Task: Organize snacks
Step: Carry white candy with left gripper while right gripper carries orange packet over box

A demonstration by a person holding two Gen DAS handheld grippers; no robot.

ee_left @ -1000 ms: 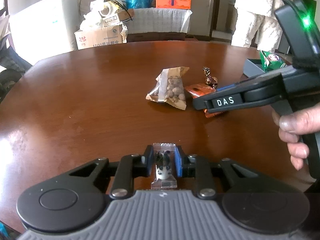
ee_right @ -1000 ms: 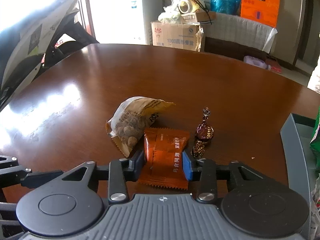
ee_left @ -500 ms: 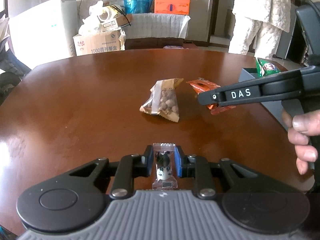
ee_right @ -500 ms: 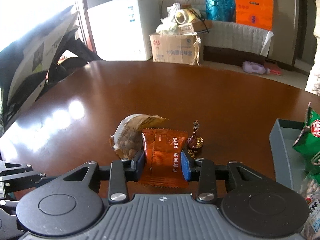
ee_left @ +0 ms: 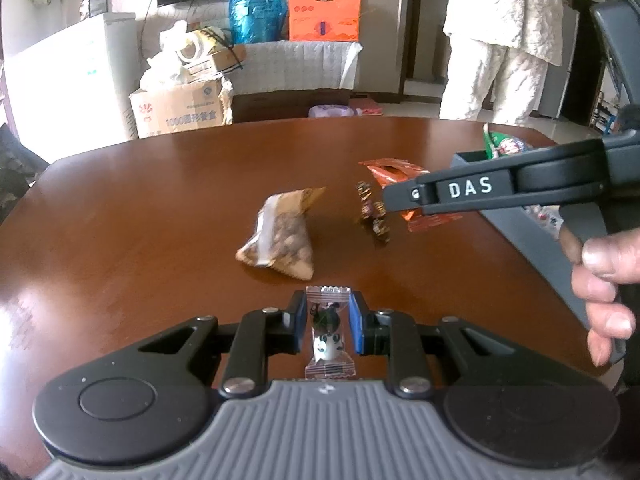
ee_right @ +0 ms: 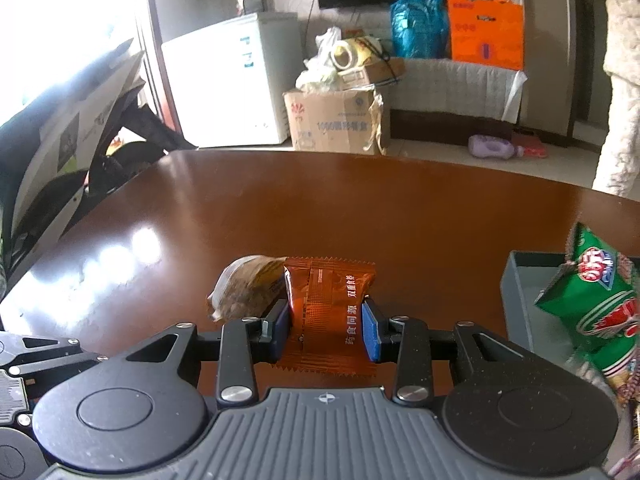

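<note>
Right now my right gripper point(ee_right: 325, 320) clamps the orange foil snack packet point(ee_right: 328, 304), its long axis running forward; the grey plastic bin point(ee_right: 520, 300) lies just right, nearer this hand. My left gripper point(ee_left: 329, 322) pinches a clear-wrapped panda candy point(ee_left: 329, 334).

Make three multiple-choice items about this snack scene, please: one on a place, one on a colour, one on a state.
1. Where does the green snack bag stand?
A. in the grey bin
B. on the table's far edge
C. in the left gripper

2. What colour is the packet in the right gripper?
A. green
B. orange
C. white

3. What is the left gripper's state?
A. wide open, holding nothing
B. shut on nothing
C. shut on a clear-wrapped candy

Answers: 1 A, it leans inside the bin's wall. 2 B, the orange packet sits between the blue pads. 3 C, the pads press the candy's sides.
</note>
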